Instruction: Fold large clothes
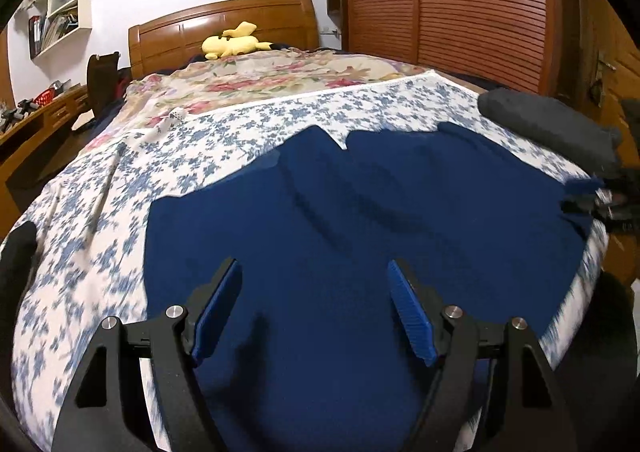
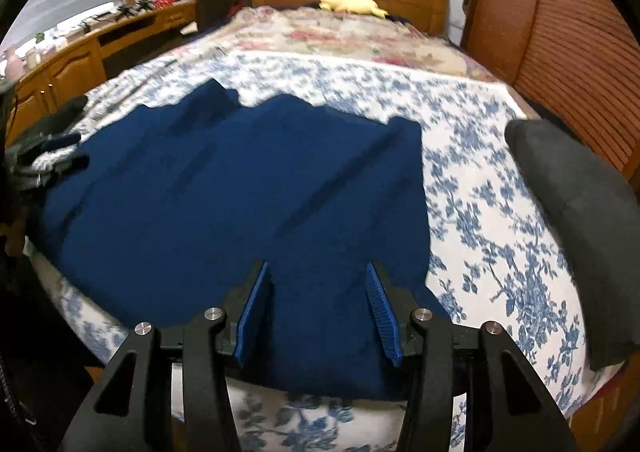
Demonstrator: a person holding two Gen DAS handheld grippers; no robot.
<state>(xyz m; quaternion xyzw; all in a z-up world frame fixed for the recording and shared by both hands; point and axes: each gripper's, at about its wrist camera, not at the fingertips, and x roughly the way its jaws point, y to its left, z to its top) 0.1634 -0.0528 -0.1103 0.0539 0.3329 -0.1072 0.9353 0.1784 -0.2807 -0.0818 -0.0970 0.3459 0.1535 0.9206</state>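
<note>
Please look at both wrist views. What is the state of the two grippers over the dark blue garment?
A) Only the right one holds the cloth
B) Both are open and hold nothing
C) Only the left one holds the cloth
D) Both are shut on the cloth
B: the left gripper and the right gripper each show a wide gap between the fingers, with the dark blue garment lying flat on the floral bedsheet beneath.

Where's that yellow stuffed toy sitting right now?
The yellow stuffed toy lies at the far end of the bed, right against the wooden headboard, beyond the pink floral cover; both views show it top centre.
</note>
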